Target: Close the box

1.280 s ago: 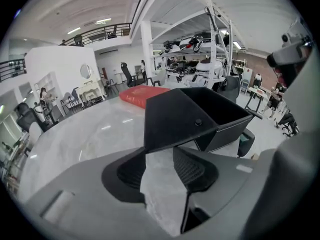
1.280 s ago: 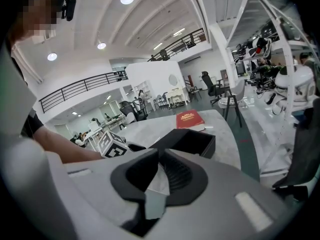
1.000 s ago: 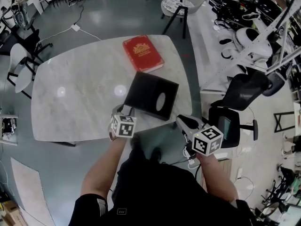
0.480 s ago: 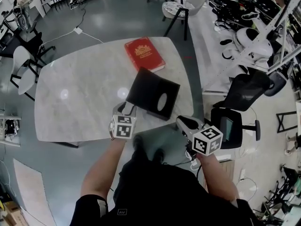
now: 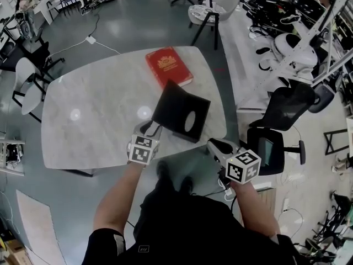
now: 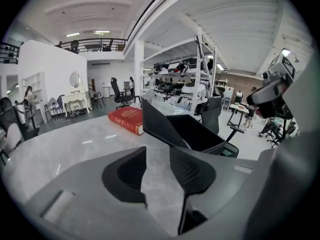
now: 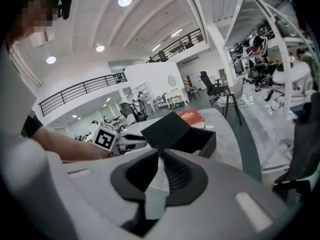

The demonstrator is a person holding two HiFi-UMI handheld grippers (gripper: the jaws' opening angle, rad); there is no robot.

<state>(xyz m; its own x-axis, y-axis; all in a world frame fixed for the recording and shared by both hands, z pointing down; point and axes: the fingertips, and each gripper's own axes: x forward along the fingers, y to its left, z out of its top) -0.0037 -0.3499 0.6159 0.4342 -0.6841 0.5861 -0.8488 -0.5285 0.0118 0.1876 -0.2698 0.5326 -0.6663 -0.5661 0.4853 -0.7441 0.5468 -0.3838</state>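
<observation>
We are looking down on the table (image 5: 83,120). The box (image 5: 193,106) is sitting near the edge closest to us, just short of the book (image 5: 168,66). Compared with a second ago, its lid (image 5: 165,101) is standing much steeper. It was sloping low toward us, and now it is rearing nearly upright along the box's left side, with the cavity open beside it. We are judging the closing swing to be roughly halfway, since the lid is yet to tip past upright and come down onto the box.

The left gripper (image 5: 150,128) is sitting at the lid's near corner and has risen with it. Its jaws have just been closing in but are still spread, with only bare table showing between them. The right gripper (image 5: 214,144) is hanging off the table's edge where it was, its tips pressed together on nothing.

We are not able to tell whether the left gripper is actually touching the lid. From above its tips are overlapping the corner, and from the right gripper view the meeting point is too small to read. The hinge is showing in no view. The lid is hiding the box's far-left wall from the left gripper view. The pale oval inside the box is also staying unclear to us.
</observation>
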